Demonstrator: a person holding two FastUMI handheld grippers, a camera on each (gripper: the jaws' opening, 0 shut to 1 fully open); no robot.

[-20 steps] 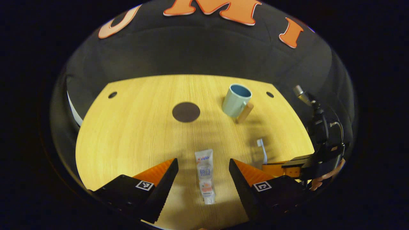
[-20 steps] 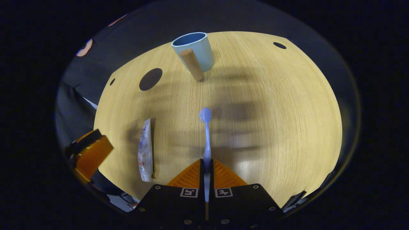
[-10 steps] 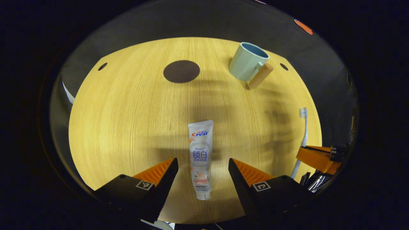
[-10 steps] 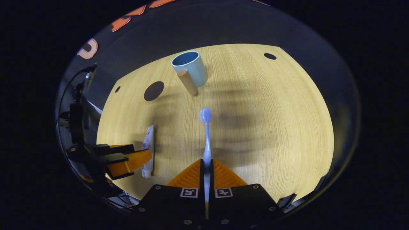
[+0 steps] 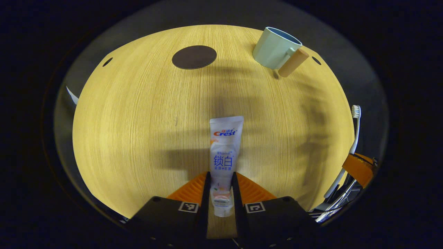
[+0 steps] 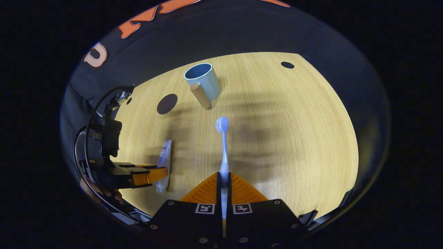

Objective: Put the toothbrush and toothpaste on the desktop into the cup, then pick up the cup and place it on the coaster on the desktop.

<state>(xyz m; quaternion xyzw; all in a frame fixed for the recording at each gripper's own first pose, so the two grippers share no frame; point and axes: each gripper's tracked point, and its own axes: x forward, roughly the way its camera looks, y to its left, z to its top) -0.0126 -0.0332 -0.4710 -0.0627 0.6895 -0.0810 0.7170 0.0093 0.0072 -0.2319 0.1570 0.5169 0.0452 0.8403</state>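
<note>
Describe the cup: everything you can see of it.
The cup is pale blue-green outside and darker blue inside, with faceted sides and a plastic look. A tan, wood-like peg handle slants down from its side. It stands upright and looks empty at the far end of the table, right of the dark round coaster, apart from it. Neither gripper touches it.

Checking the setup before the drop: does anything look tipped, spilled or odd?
Nothing stands out. The cup stands upright and empty, the coaster lies flat, each hand-held gripper grips its item: left the toothpaste, right the toothbrush.
</note>
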